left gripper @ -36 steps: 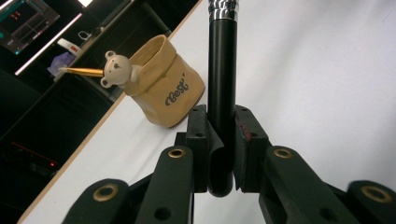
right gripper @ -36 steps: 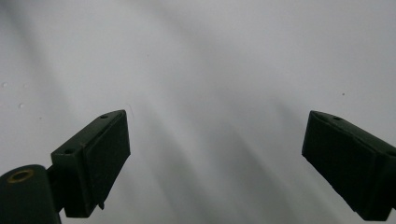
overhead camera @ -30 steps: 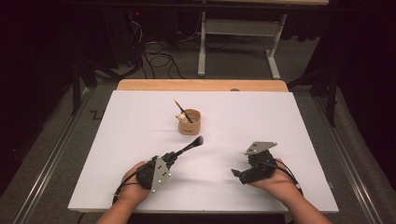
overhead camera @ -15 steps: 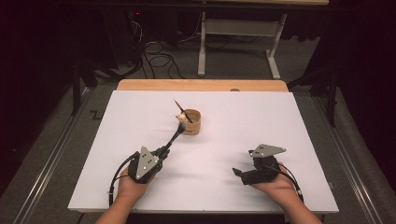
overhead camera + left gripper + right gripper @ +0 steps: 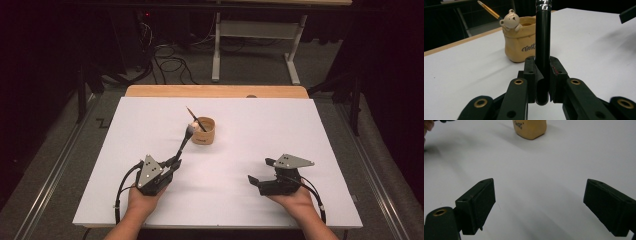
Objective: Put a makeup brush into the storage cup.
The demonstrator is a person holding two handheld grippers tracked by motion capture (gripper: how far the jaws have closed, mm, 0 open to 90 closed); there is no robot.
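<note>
My left gripper (image 5: 172,162) sits at the front left of the white table, shut on the lower end of a black-handled brush (image 5: 182,145). The brush slants up and away, and its head reaches the left rim of a tan cup (image 5: 204,131). In the left gripper view my left gripper (image 5: 542,67) clamps the black handle (image 5: 542,37), which has a silver band near the top. Behind it stands the cup (image 5: 520,43) with a small bear figure (image 5: 510,21) on its rim and a thin yellow-handled brush (image 5: 490,11) inside. My right gripper (image 5: 261,171) rests at the front right, open and holding nothing.
The white board (image 5: 310,150) covers the table, and a wooden strip (image 5: 215,91) runs along its far edge. In the right gripper view my right gripper (image 5: 539,202) stands over bare white surface, with the cup (image 5: 530,128) farther off. Cables and table legs lie on the floor beyond.
My left gripper has turned and shifted slightly left. The brush has swung, so its head went from the table in front of the cup to the cup's left rim. The right gripper stays put.
</note>
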